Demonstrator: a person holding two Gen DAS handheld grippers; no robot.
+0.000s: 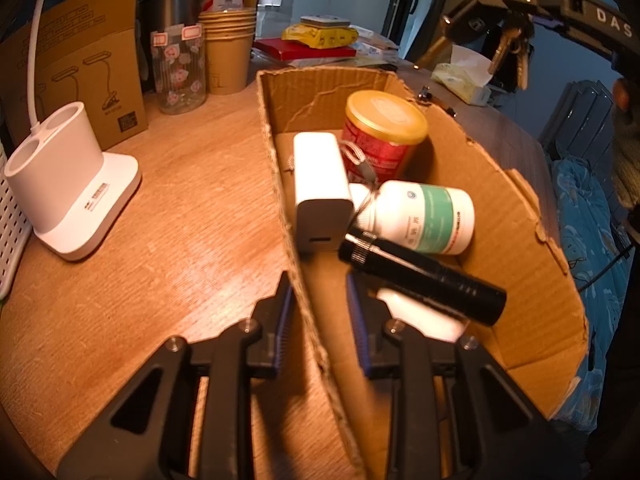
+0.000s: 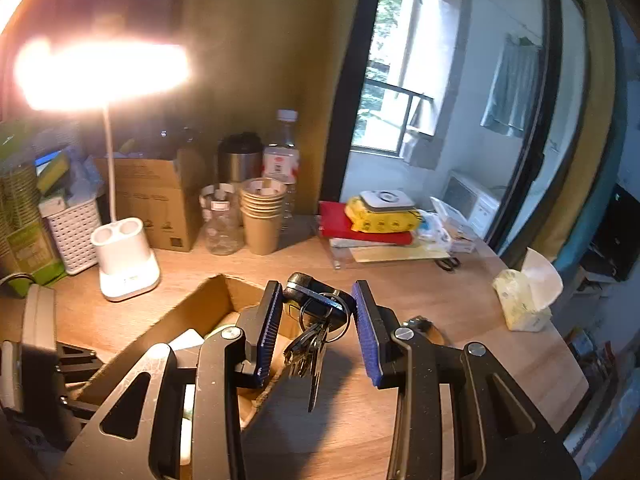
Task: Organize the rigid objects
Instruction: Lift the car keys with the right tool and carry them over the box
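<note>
Carrying key bunch (image 2: pixel 316 328) clamped in right gripper (image 2: pixel 316 320); left gripper (image 1: pixel 320 312) pinching cardboard box (image 1: pixel 520 240) wall. Next: release keys over box below.

1. The cardboard box (image 1: pixel 520 216) is crowded by a flashlight (image 1: pixel 420 276), white bottle (image 1: pixel 424 216), charger (image 1: pixel 320 188) and red can (image 1: pixel 384 132).
2. Bare desk (image 1: pixel 192 200) is left between box and lamp base (image 1: pixel 72 184).

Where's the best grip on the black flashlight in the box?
Grip the flashlight mid-barrel from above, jaws across its width. It lies flat and slanted atop the other items in the cardboard box, so its round body is exposed. The white bottle crowds the knurled head end, so probably stay toward the tail.
</note>
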